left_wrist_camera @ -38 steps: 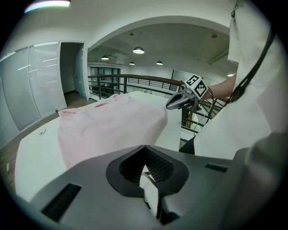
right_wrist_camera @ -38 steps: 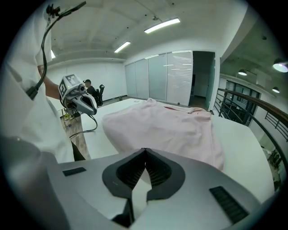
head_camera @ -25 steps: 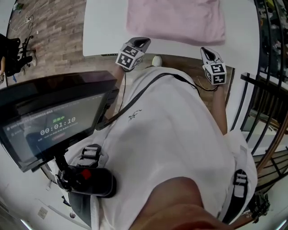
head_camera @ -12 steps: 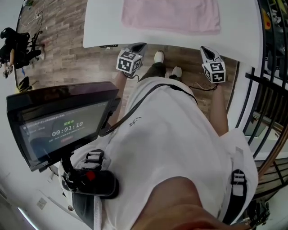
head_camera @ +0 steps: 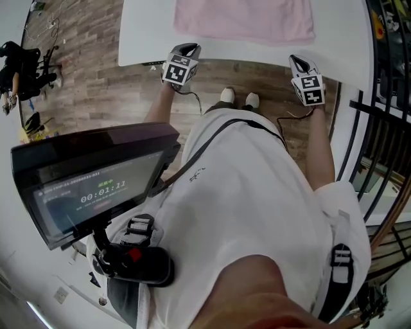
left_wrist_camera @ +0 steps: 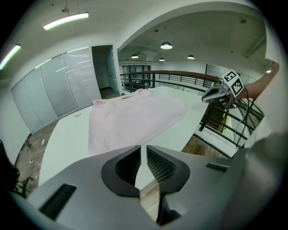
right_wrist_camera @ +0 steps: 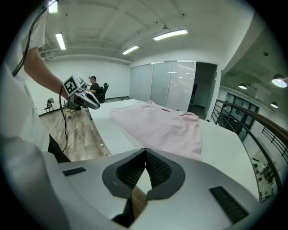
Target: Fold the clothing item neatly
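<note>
A pink garment (head_camera: 244,19) lies flat on the white table (head_camera: 144,32), near its front edge. My left gripper (head_camera: 187,49) hovers at the table's front edge, short of the garment's near left corner. Its jaws are shut with nothing between them. My right gripper (head_camera: 297,62) hangs just off the front edge below the near right corner, shut and empty too. In the left gripper view the garment (left_wrist_camera: 135,114) spreads ahead of the jaws (left_wrist_camera: 141,148), with the right gripper (left_wrist_camera: 213,94) off to the side. The right gripper view shows the garment (right_wrist_camera: 157,123) beyond its jaws (right_wrist_camera: 144,150).
A dark monitor (head_camera: 90,186) on a stand sits to my left over the wooden floor (head_camera: 96,83). A black railing (head_camera: 379,128) runs along the right. A seated person (right_wrist_camera: 94,86) is far off behind the left gripper (right_wrist_camera: 87,101).
The left gripper has moved forward to the table's front edge. The right gripper has shifted only slightly. The head view has tilted, so my shoes now show below the table.
</note>
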`<state>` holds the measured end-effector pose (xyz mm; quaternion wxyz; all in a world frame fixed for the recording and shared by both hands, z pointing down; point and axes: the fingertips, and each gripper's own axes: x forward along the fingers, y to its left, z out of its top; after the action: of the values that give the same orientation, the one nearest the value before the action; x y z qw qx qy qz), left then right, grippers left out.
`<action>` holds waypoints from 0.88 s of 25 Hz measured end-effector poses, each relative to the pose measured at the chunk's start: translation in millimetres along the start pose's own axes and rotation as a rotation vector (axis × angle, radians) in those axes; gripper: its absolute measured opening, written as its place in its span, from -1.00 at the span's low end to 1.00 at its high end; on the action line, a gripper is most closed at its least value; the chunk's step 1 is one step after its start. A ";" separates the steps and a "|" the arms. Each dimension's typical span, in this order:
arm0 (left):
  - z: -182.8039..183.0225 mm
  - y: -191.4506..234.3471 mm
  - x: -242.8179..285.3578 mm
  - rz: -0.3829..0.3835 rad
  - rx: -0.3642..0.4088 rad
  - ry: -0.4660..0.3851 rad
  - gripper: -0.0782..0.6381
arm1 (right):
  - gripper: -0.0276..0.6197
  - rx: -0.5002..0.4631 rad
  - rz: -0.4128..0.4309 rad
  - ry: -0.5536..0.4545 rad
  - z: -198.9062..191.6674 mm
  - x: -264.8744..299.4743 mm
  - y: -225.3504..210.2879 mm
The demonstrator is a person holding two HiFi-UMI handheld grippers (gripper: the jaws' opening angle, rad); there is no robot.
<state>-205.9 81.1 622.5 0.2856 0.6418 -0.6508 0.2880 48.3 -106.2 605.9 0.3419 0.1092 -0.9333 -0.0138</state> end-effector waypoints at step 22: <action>-31.6 82.3 79.3 0.038 0.479 0.285 -0.45 | -0.57 0.445 -0.238 0.071 -49.9 43.0 -119.7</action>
<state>-289.2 52.2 701.8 0.2088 0.6318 -0.5295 0.5262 71.7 -229.7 659.4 0.3378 0.2915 -0.8813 0.1558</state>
